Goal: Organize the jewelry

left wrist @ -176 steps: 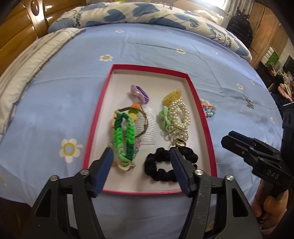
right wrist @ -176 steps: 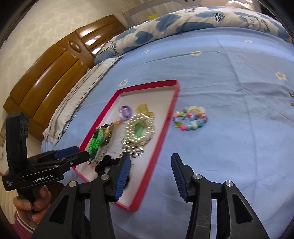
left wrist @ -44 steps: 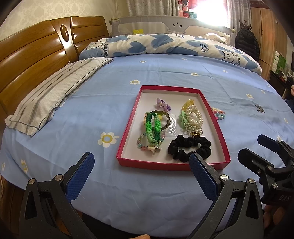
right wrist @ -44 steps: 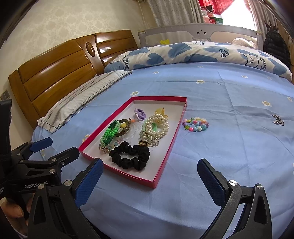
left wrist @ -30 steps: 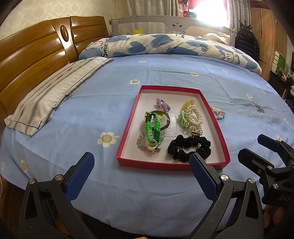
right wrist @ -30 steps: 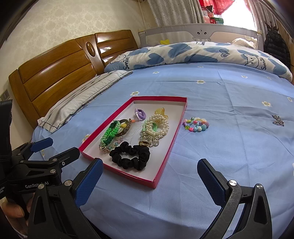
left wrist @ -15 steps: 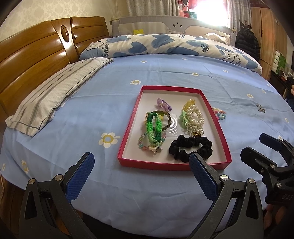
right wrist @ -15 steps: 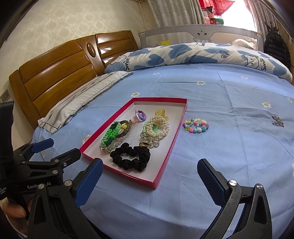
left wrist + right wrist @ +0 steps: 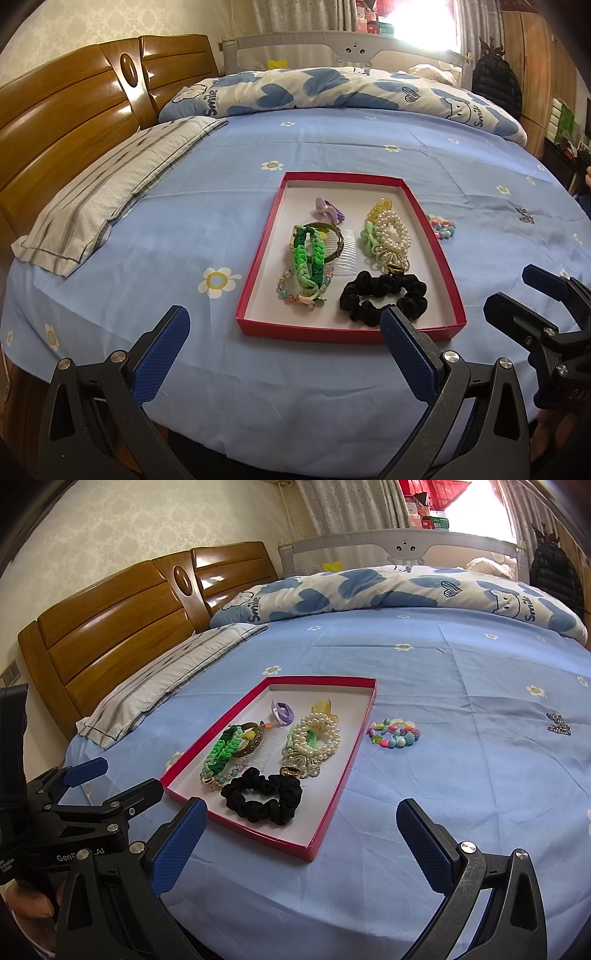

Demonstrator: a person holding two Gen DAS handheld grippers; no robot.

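Observation:
A red-rimmed tray [image 9: 258, 325] [image 9: 328, 823] lies on the blue bed sheet. In it are a black scrunchie [image 9: 384, 297] [image 9: 264, 794], a green braided bracelet [image 9: 308, 256] [image 9: 223, 751], a clear comb [image 9: 345, 251], a pearl bracelet [image 9: 391, 232] [image 9: 319, 734] and a purple hair tie [image 9: 328, 210] [image 9: 282, 709]. A colourful bead bracelet [image 9: 395, 734] [image 9: 441, 227] lies on the sheet right of the tray. My left gripper [image 9: 284, 352] is wide open and empty, in front of the tray. My right gripper [image 9: 303, 840] is wide open and empty, over the tray's near right corner.
A striped pillow [image 9: 110, 203] lies at the left by the wooden headboard [image 9: 74, 110]. A blue-and-white quilt [image 9: 332, 88] lies across the far side. A small sparkly butterfly clip [image 9: 559, 723] lies on the sheet at the far right.
Both grippers have pulled back from the tray and opened wide since the earliest frames. In the last second the views have shifted only slightly.

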